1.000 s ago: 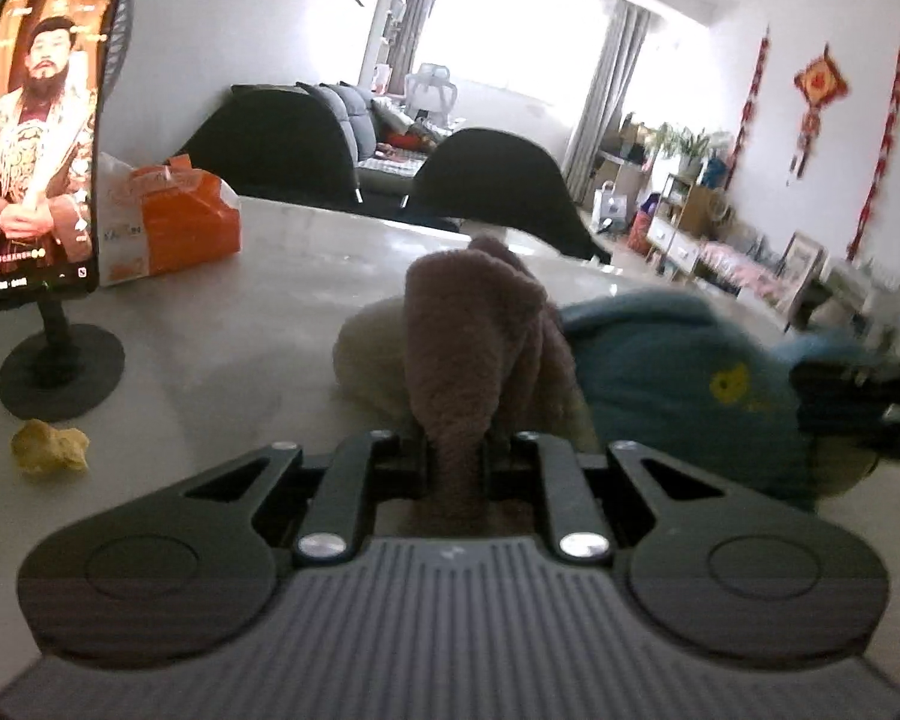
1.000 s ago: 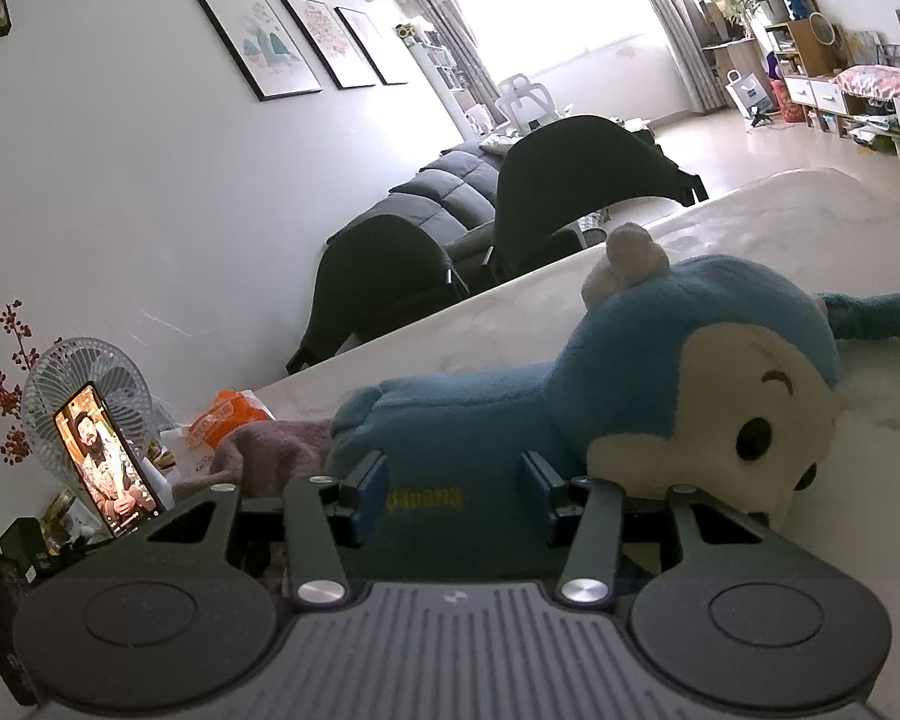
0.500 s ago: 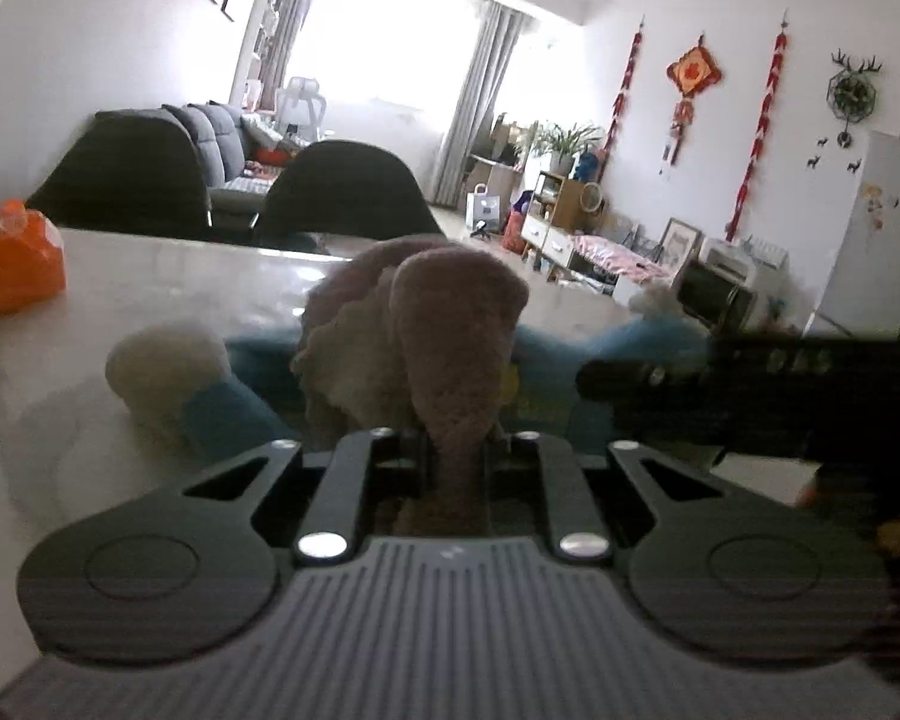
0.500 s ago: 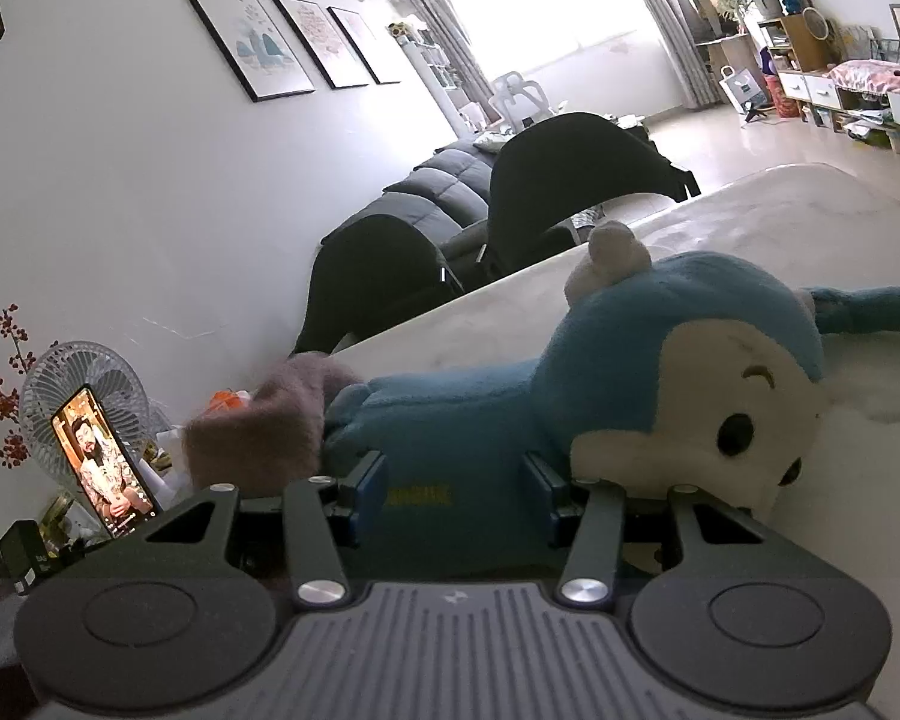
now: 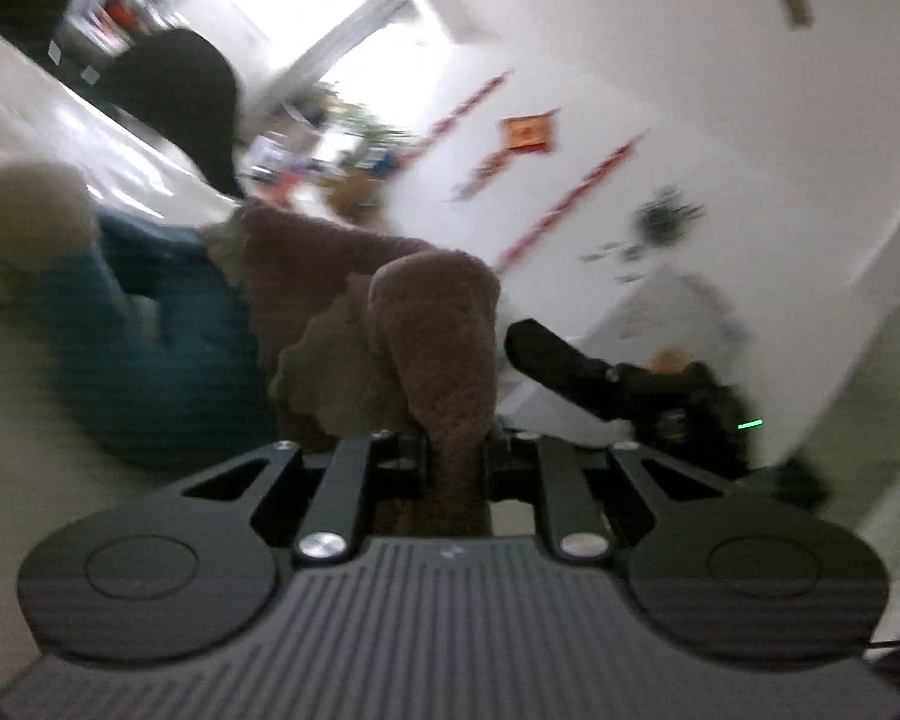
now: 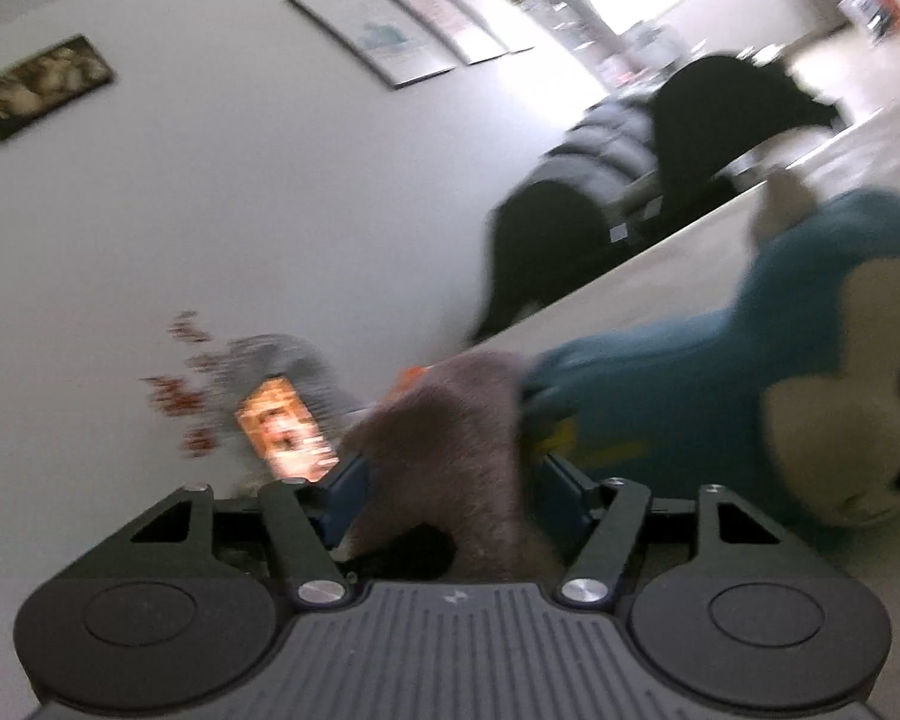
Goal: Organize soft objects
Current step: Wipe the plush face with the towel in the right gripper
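Observation:
A brown fuzzy cloth (image 5: 426,324) stands up between the fingers of my left gripper (image 5: 456,450), which is shut on it. A blue plush monkey (image 5: 150,348) lies on the pale table (image 5: 120,150) to its left. My right gripper (image 5: 630,384) shows as a dark blurred shape to the right. In the right wrist view, the brown cloth (image 6: 450,420) sits between the wide-spread fingers of my right gripper (image 6: 456,480), which is open. The monkey (image 6: 750,360) lies just right of it, face toward the camera. Both views are tilted and motion-blurred.
A phone on a stand (image 6: 285,432) and a small fan (image 6: 294,354) blur together at the table's far left. Dark chairs (image 6: 546,240) stand along the table's far side. Framed pictures (image 6: 390,36) hang on the wall.
My left gripper has carried the brown cloth over to the right gripper. The right gripper's fingers have spread wider, off the monkey's body, and now have the cloth between them. Both cameras have tilted.

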The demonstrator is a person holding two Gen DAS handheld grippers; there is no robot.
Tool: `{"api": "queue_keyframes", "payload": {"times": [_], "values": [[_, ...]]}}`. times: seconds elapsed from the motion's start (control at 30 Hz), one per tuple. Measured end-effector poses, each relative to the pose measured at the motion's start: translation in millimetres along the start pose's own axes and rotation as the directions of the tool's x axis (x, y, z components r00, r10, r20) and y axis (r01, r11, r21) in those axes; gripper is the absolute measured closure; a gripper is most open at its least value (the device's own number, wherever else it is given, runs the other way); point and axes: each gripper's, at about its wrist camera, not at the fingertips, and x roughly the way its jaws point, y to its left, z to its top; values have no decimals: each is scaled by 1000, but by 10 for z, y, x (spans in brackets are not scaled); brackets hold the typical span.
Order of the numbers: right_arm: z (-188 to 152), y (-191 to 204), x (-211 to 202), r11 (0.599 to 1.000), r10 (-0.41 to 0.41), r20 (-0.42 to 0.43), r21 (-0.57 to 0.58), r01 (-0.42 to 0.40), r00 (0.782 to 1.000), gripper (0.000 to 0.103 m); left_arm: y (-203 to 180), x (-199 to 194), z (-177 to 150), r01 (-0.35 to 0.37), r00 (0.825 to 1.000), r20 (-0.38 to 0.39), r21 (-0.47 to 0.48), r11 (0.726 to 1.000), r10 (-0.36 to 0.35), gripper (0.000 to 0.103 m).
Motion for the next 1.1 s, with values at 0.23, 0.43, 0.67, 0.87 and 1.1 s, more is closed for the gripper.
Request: {"api": "queue_keyframes", "payload": {"times": [0.23,0.43,0.67,0.87,1.1], "values": [[42,75,34,989,125,-16,76,-123,992,48,-12,46,-128,140,990,-6,-27,990,-140,88],[104,64,38,996,-10,30,90,7,1000,73,34,85,-97,22,1000,-4,-26,999,-22,52],[275,299,12,937,-308,167,-118,329,936,73,-32,-41,-3,-184,980,88,38,982,180,32],[173,294,384,885,-394,149,-203,418,907,73,-158,153,47,-429,903,86,177,886,421,33],[31,213,338,782,-529,229,-243,575,817,72,-272,292,16,-533,839,73,303,790,539,34]]}}
